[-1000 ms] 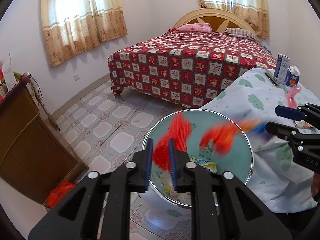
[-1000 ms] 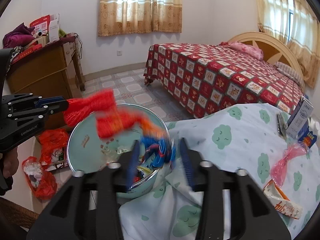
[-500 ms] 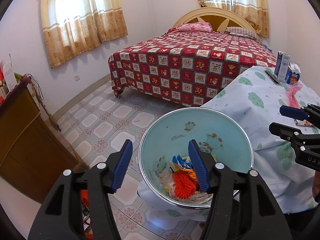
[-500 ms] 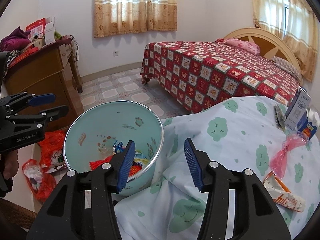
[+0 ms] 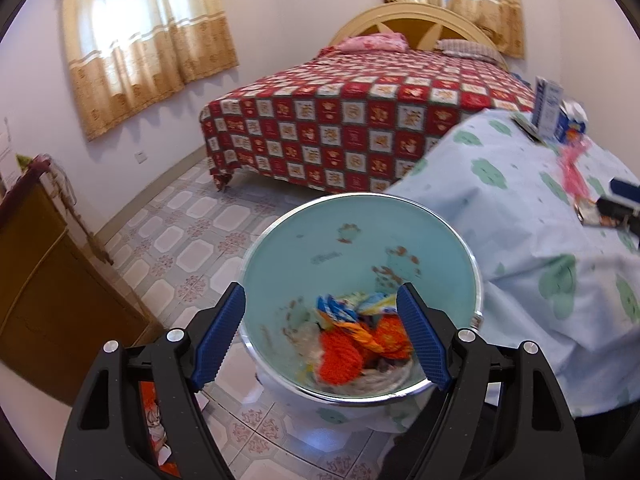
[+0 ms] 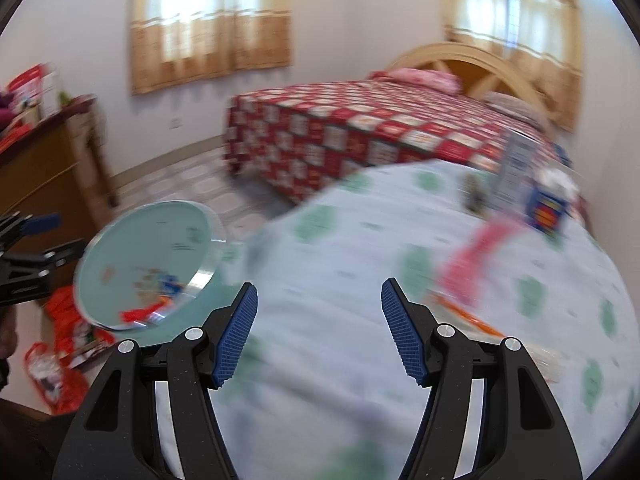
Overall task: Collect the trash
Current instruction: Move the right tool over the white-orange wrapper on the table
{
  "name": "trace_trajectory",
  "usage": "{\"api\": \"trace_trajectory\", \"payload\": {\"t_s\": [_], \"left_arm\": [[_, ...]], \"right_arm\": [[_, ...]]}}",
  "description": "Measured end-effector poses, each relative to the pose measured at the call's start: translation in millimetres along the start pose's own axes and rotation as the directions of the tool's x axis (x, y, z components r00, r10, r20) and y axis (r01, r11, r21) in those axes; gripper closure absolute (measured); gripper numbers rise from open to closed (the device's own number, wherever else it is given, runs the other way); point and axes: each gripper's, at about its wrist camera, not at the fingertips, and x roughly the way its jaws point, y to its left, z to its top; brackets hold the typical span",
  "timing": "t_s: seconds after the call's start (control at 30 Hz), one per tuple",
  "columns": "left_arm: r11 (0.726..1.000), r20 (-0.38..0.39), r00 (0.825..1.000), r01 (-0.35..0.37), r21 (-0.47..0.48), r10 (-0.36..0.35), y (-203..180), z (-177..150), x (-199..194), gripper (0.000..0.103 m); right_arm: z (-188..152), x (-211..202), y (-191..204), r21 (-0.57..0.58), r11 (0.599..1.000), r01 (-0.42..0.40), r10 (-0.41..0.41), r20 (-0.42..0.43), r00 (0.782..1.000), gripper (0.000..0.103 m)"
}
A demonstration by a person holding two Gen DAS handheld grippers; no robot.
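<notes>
A pale green bin [image 5: 360, 236] with a metal rim stands by the table edge. It holds an orange net [image 5: 340, 354] and several wrappers. My left gripper [image 5: 320, 326] is open and empty just above the bin's near rim. My right gripper [image 6: 316, 320] is open and empty over the cloud-print tablecloth [image 6: 340, 264]. The bin [image 6: 148, 248] shows at the left of the blurred right wrist view. A pink plastic bag [image 6: 476, 256] and an orange-edged wrapper [image 6: 468, 314] lie on the table to the right. The pink bag also shows in the left wrist view [image 5: 574, 164].
A white carton [image 5: 546, 110] and a blue box [image 5: 570, 126] stand at the table's far edge. A bed with a red checked cover [image 5: 360, 112] lies beyond. A wooden cabinet [image 5: 36, 276] stands at the left, with red bags [image 6: 60, 332] on the floor.
Both grippers have opened and dropped the orange net and wrappers into the bin. The right gripper has since swung right, over the table. The left gripper stays above the bin.
</notes>
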Motion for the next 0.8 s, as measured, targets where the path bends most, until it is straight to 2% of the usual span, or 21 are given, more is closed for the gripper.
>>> {"api": "trace_trajectory", "payload": {"t_s": [0.17,0.27,0.43,0.6,0.73,0.8], "left_arm": [[0.998,-0.001,1.0,0.02,0.056,-0.02,-21.8,-5.8,-0.6,0.026],[0.997,-0.008,1.0,0.022,0.07,-0.022,-26.6,-7.7,0.3,0.026],[0.997,-0.002,1.0,0.008,0.08,-0.008,-28.7,-7.1,-2.2,0.026],[0.997,-0.009,1.0,-0.001,0.079,0.002,-27.0,-8.0,0.0,0.026],[0.997,-0.006,1.0,0.0,0.077,0.001,-26.5,-7.5,0.0,0.026],[0.997,-0.005,1.0,-0.001,0.077,0.002,-26.1,-7.4,0.3,0.026]], "right_arm": [[-15.6,-15.8,-73.4,0.097,0.985,0.143,-0.141,-0.021,0.99,0.039],[-20.8,-8.4,-102.5,0.106,0.981,0.164,-0.157,-0.072,0.985,0.039],[-24.2,11.3,-126.5,0.092,0.988,0.123,-0.109,-0.145,0.983,0.039],[-30.5,25.8,-124.8,0.055,0.997,0.053,-0.041,-0.203,0.978,0.04],[-31.8,28.0,-121.5,0.068,0.998,0.007,0.009,-0.227,0.974,0.059],[-32.7,25.3,-116.9,0.05,0.999,0.01,0.002,-0.227,0.974,0.06]]}}
